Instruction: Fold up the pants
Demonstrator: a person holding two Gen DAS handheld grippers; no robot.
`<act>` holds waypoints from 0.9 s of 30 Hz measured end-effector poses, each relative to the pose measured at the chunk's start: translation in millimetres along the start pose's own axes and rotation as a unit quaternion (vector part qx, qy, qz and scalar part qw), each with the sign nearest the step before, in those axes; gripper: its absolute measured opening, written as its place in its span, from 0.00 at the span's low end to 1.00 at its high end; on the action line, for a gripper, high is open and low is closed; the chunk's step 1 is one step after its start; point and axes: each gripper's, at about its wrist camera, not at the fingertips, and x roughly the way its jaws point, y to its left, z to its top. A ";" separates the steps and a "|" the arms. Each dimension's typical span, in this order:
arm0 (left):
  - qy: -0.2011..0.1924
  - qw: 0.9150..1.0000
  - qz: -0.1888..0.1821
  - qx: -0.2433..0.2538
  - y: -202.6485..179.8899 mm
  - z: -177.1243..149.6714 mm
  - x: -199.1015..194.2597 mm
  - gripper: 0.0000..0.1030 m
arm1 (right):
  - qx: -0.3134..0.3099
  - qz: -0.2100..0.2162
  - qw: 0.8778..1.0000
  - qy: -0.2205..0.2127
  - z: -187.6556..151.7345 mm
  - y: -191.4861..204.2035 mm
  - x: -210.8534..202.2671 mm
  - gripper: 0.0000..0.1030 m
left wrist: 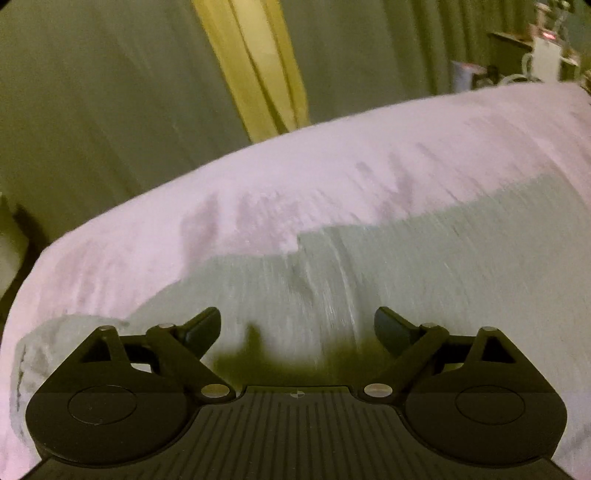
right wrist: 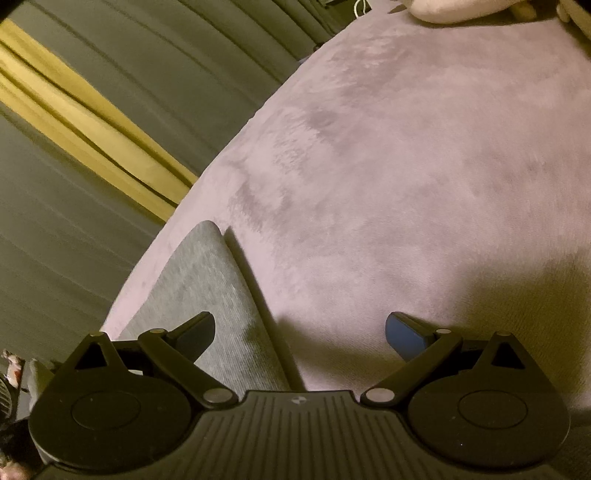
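Note:
The grey pants point(left wrist: 424, 266) lie spread on a pink plush bed cover point(left wrist: 295, 173). In the left wrist view they fill the near half of the frame, blurred by motion. My left gripper point(left wrist: 297, 326) is open and empty, low over the grey cloth. In the right wrist view a narrow end of the pants point(right wrist: 207, 288) lies near the bed's left edge. My right gripper point(right wrist: 300, 332) is open and empty; its left finger is over that grey cloth, its right finger over the bare cover point(right wrist: 406, 166).
Grey-green curtains with a yellow strip point(left wrist: 255, 70) hang beyond the bed's far edge. Clutter stands at the far right point(left wrist: 546, 55). A pale pillow point(right wrist: 461, 9) lies at the head of the bed. The bed's edge runs along the left point(right wrist: 207, 177).

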 end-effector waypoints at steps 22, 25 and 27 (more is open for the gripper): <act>0.072 0.952 0.015 -0.298 111.3 -128.8 -69.1 0.92 | -0.367 -0.037 0.929 0.036 -116.0 133.2 -9.9 0.96; 0.054 0.926 -0.006 -0.374 141.0 -142.2 -76.5 0.92 | -0.308 -0.002 0.951 0.029 -102.3 129.0 -22.2 0.96; 0.045 0.916 0.002 -0.398 159.5 -149.2 -80.0 0.92 | -0.263 0.039 0.964 0.009 -94.2 125.9 -33.8 0.96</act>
